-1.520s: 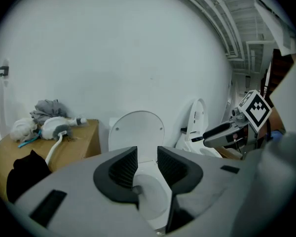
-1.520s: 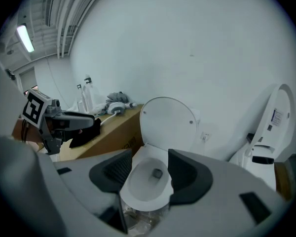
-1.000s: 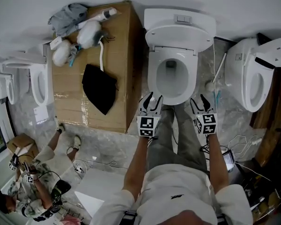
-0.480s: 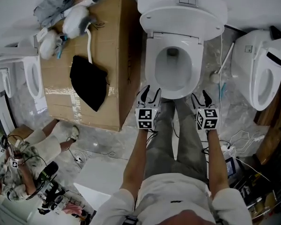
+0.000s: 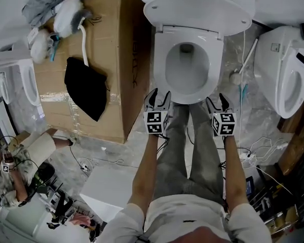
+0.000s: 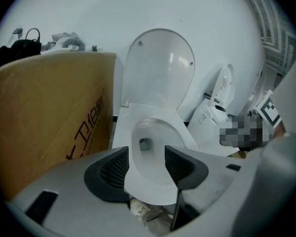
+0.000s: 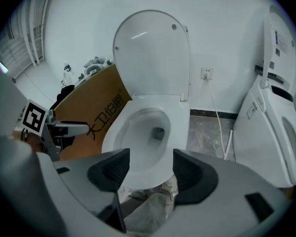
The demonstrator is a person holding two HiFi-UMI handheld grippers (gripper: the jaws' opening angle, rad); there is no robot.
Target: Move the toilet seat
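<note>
Toilet seat [image 5: 188, 98] flat on bowl, long axis near-to-far; front edge sits just beyond and between left tool [image 5: 160, 97] and right tool [image 5: 216, 101]. Both equally near, jaws part-wide, opening, holding nothing.

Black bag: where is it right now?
Head view, left side: the black bag lies on top of the cardboard box, which stands directly left of the open toilet.
</note>
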